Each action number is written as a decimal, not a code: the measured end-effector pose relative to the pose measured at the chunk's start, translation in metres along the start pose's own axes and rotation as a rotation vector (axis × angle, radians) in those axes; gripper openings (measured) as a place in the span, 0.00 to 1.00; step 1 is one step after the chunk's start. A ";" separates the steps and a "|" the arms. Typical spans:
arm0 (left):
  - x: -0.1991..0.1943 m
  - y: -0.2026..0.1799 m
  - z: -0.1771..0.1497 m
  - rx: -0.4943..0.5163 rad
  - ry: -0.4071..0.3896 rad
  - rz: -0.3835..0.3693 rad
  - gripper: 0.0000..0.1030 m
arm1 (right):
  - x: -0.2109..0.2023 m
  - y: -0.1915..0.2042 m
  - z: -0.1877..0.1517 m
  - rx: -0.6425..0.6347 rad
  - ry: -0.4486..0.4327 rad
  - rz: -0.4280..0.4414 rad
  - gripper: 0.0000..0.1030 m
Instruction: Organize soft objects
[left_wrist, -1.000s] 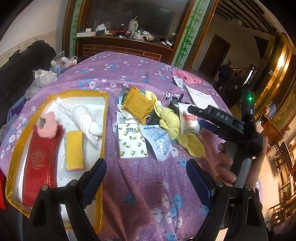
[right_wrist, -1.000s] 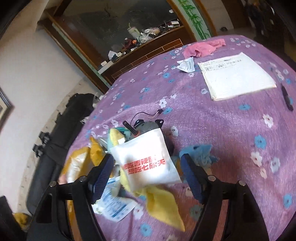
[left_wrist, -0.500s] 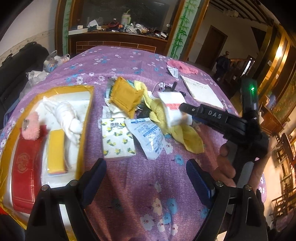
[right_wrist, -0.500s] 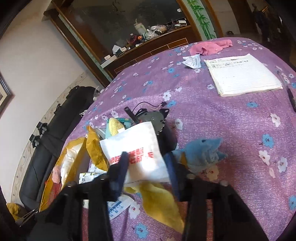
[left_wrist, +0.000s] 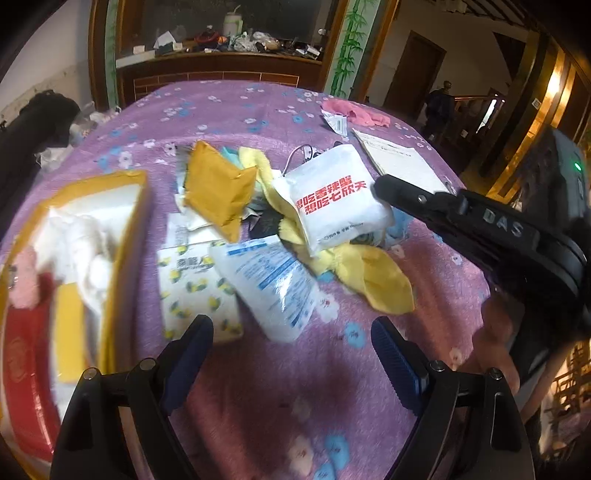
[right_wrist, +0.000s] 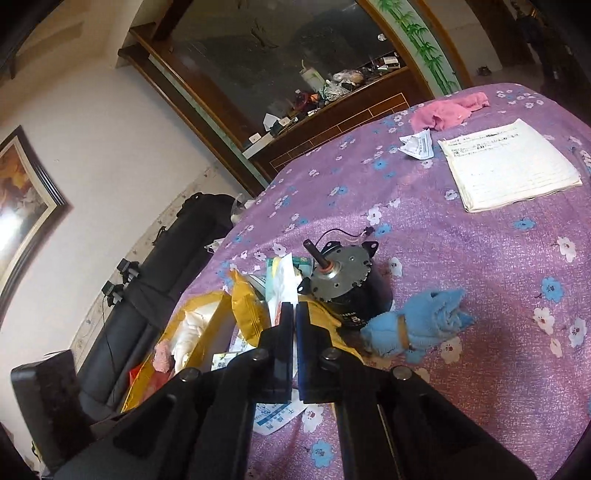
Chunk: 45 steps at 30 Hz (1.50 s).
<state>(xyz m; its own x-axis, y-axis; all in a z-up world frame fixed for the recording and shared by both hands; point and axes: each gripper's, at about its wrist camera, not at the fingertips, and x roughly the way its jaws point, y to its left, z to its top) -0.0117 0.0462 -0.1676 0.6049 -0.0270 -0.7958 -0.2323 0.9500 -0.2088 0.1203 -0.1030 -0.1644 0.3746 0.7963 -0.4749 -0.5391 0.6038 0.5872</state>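
My right gripper (right_wrist: 295, 321) is shut on the edge of a white packet with red lettering (left_wrist: 332, 199) and holds it tilted above a yellow cloth (left_wrist: 369, 273). In the right wrist view the packet (right_wrist: 282, 284) shows edge-on between the pads. My left gripper (left_wrist: 291, 358) hangs low over the purple tablecloth, its jaws wide and closing slightly with nothing between them. Just beyond its tips lie a lemon-print tissue pack (left_wrist: 195, 291) and a blue-and-white packet (left_wrist: 273, 280). A mustard packet (left_wrist: 218, 188) lies behind them. A blue plush toy (right_wrist: 417, 325) lies right of my right gripper.
A yellow-rimmed tray (left_wrist: 110, 206) at the left holds a white plush, a pink fluffy item, a red case and a yellow pad. A small electric motor (right_wrist: 340, 280) sits by the pile. A paper stack (right_wrist: 509, 166) and pink cloth (right_wrist: 447, 110) lie farther back.
My right gripper has closed on the white packet and tipped it up off the pile. My left gripper has moved right and lower, so the tray has slid to the view's left edge.
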 end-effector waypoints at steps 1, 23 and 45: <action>0.003 -0.001 0.002 -0.003 0.004 -0.004 0.81 | 0.000 -0.001 0.000 0.004 -0.003 -0.005 0.01; 0.041 0.007 0.014 -0.128 0.073 0.033 0.32 | 0.003 -0.014 -0.002 0.078 0.013 0.004 0.01; -0.025 0.011 -0.022 -0.150 -0.004 -0.066 0.32 | -0.012 -0.002 0.000 0.020 -0.063 0.110 0.00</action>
<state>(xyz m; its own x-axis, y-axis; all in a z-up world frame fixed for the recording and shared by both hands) -0.0461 0.0503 -0.1620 0.6258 -0.0860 -0.7752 -0.3031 0.8890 -0.3433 0.1172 -0.1132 -0.1596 0.3608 0.8582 -0.3652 -0.5647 0.5127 0.6467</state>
